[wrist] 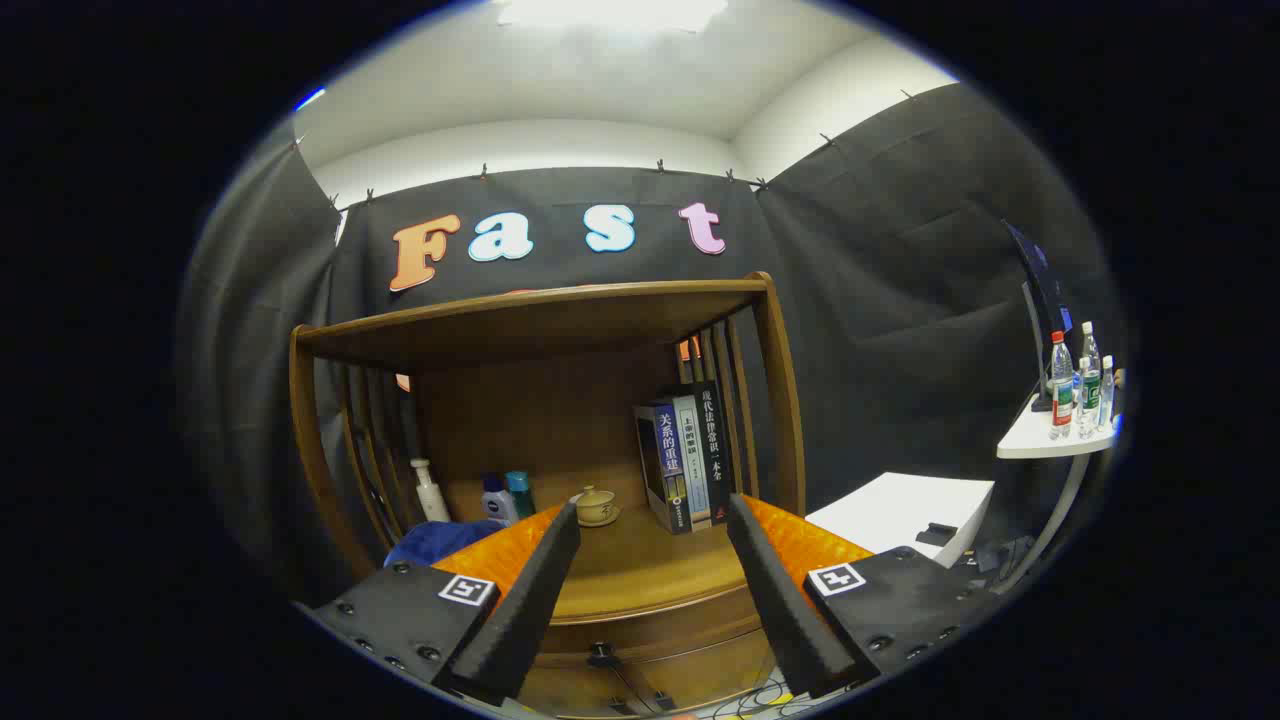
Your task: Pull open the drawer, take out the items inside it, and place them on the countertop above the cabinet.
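Note:
My gripper [655, 512] is open, its two black fingers [535, 585] spread wide with nothing between them. Beneath and between the fingers lies the wooden cabinet's countertop [640, 570]. The shut drawer front [650, 640] shows below its edge, with a small dark handle [600, 656] low between the fingers. The drawer's contents are hidden.
A wooden shelf frame [540, 320] rises over the countertop. On it stand upright books [685, 460], a small lidded cup on a saucer [597, 505], a white bottle [430, 490], two small bottles [508, 497] and a blue cloth [440, 540]. A white box [900, 510] and a side table with water bottles [1075, 400] are to the right.

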A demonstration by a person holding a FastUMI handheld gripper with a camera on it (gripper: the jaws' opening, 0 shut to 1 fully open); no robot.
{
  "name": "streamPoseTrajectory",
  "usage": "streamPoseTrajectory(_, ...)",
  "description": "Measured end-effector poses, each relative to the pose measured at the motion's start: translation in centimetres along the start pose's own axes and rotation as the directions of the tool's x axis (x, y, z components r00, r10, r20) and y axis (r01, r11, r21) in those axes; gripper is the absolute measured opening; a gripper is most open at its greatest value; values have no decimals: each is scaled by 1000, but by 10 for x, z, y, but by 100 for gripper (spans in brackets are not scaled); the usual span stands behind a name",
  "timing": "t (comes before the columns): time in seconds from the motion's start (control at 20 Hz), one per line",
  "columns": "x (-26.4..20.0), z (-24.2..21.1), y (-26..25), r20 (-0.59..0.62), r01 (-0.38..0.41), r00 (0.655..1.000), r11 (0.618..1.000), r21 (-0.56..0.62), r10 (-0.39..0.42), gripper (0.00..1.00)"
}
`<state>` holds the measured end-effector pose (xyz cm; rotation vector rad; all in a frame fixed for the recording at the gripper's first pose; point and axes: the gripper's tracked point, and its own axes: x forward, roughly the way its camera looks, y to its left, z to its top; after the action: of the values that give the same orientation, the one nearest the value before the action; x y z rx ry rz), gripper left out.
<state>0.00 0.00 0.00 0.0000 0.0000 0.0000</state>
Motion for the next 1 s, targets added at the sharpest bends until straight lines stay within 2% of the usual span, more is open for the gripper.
streamPoseTrajectory(0.45,2,-8,3,-6,-8,1000,1000,0,8,98)
streamPoseTrajectory(0.7,8,-13,15,6,-38,999,999,6,38,98)
streamPoseTrajectory(1.0,25,-72,29,-46,-93,994,994,52,95,98)
